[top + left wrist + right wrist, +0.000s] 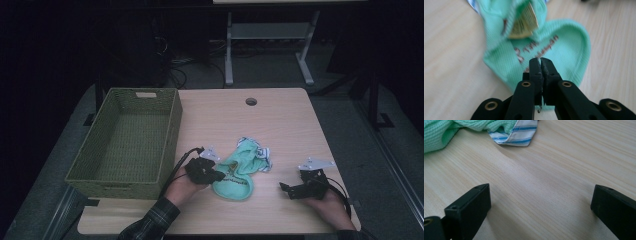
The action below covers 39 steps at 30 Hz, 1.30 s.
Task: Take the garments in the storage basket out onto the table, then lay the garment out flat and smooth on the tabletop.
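My left claw (540, 62) clenched on green sock (564, 42) edge; sock lettering blurred. My right claw (540, 200) released over bare tabletop (554, 170).

The left tongs (540, 61), jaws pressed together, pinch the near edge of a mint-green sock (564, 42) lying on the pale wooden tabletop (451, 50); a gold label (524, 25) shows.

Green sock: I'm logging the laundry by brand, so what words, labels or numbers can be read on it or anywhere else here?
Nothing is legible.
Brown lettering on the green sock: blurred, unreadable.
Gold tag on the sock: print too blurred to read.
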{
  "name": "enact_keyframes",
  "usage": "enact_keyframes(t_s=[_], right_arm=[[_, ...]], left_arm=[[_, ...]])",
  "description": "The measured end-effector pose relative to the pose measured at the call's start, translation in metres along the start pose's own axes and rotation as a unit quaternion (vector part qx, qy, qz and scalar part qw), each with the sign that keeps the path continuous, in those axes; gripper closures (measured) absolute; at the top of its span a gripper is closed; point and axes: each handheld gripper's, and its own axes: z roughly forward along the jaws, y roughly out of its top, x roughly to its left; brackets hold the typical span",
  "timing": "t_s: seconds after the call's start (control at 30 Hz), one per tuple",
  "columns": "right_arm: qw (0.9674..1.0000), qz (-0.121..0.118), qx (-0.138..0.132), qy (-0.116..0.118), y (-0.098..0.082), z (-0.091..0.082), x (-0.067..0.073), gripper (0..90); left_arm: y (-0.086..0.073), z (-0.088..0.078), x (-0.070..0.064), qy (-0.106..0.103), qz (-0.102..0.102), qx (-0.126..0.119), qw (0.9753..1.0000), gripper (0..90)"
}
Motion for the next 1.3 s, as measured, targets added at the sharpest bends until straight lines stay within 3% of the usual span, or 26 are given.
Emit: enact_keyframes(t_s=[0.1,0.23,0.53,0.6,0.8,0.93,0.97,1.0,1.1,1.13,1.3], right_arm=[[1.0000,0.000,0.000,0.000,0.000,0.000,0.000,2.3],[1.0000,0.000,0.000,0.000,0.000,0.000,0.000,2.3],[0.9999,0.001,0.010,0.002,0.003,0.000,0.000,3.4],[0.9998,0.006,0.017,0.001,0.006,-0.003,0.000,15.6],[0.9996,0.019,0.006,0.020,0.010,-0.009,-0.004,27.9],[0.9991,0.022,-0.011,0.034,0.017,-0.013,-0.009,43.1],[0.9990,0.022,-0.013,0.036,0.019,-0.013,-0.009,45.6],[0.9989,0.021,-0.015,0.039,0.022,-0.012,-0.010,48.7],[0.9987,0.020,-0.017,0.043,0.026,-0.011,-0.010,52.2],[0.9987,0.010,-0.018,0.047,0.031,-0.007,-0.009,54.8],[0.9983,0.001,-0.012,0.056,0.044,0.004,-0.005,55.6]], left_arm=[[-0.007,0.005,-0.006,0.008,0.014,0.030,0.9994,88.8],[-0.013,0.013,-0.004,0.011,0.015,0.045,0.9988,89.1],[-0.014,0.013,-0.001,0.000,0.008,0.044,0.9990,88.6],[-0.013,0.013,-0.001,-0.001,0.004,0.041,0.9991,88.2],[-0.013,0.014,-0.002,-0.001,0.006,0.042,0.9991,87.6],[-0.011,0.014,-0.004,0.007,0.003,0.047,0.9989,88.6],[-0.010,0.014,-0.004,0.008,0.011,0.055,0.9984,89.0],[-0.010,0.014,-0.005,0.010,0.001,0.051,0.9986,89.3],[-0.009,0.015,-0.006,0.012,0.001,0.052,0.9986,89.5],[-0.009,0.015,-0.006,0.013,0.001,0.052,0.9985,89.6],[-0.009,0.015,-0.005,0.011,0.002,0.054,0.9985,89.6]])
